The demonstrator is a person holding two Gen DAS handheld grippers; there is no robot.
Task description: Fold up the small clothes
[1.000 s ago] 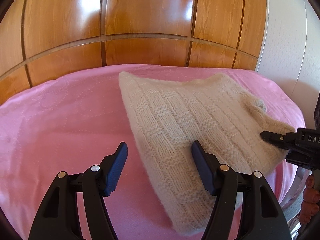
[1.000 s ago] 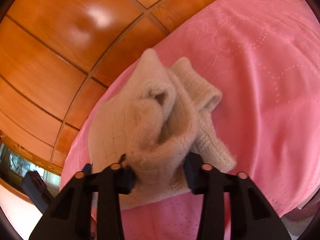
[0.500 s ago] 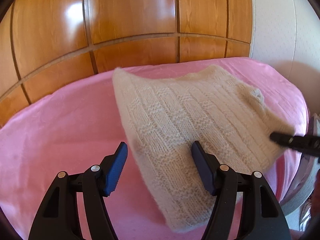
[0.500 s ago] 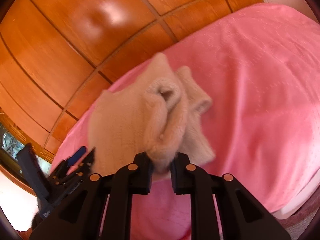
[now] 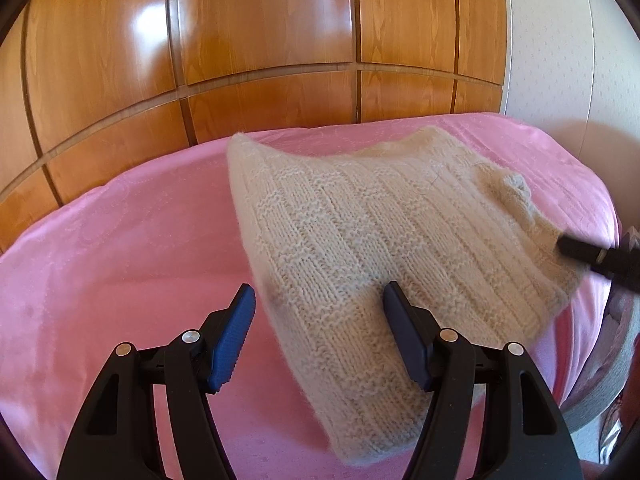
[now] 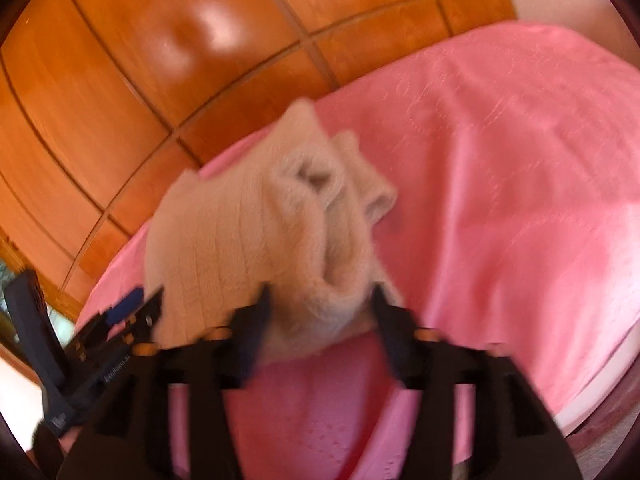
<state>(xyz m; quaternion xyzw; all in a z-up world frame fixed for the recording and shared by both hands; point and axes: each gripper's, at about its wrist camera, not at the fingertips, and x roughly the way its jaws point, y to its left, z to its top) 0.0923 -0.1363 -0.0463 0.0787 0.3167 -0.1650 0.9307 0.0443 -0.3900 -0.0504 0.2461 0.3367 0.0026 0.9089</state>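
Wardrobe behind bed, 12 o'clock. Bed carries sweater, centre toward 3 o'clock.

Sweater: body flat, lying slantwise; sleeves bunched in loose roll at right-hand edge. Judged early stage, no clean fold made; flattening and folding all left.

Left tongs spread, straddling sweater's near edge, gripping nothing.

Right tongs spread around bunched sleeve roll; blurred, not pinching.
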